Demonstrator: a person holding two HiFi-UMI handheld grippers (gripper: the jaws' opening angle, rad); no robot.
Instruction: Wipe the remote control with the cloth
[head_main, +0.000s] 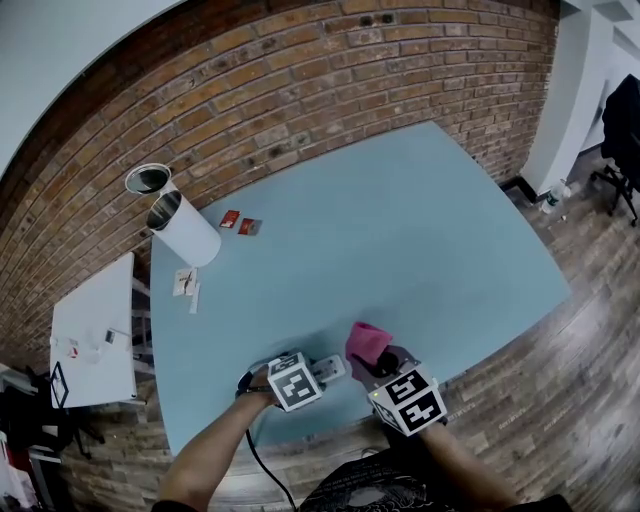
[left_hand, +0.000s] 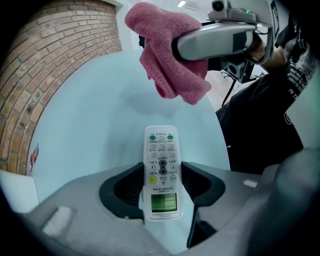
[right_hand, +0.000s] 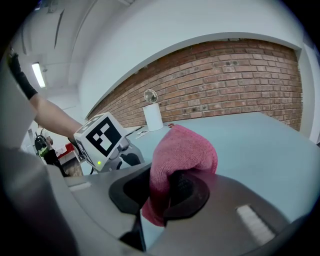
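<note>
Left gripper (left_hand: 161, 182) pinches the remote (left_hand: 161, 150), low centre. Right gripper (right_hand: 167, 192) pinches the cloth (right_hand: 182, 150), clear of the remote. Wiping looks not yet begun.

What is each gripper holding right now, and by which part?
The left gripper holds the remote control by its long sides, around the lower buttons and display. The right gripper pinches the pink cloth at a bunched fold.

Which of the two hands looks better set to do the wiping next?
The right gripper: it is shut on the pink cloth, held near the remote control that the left gripper clamps.
</note>
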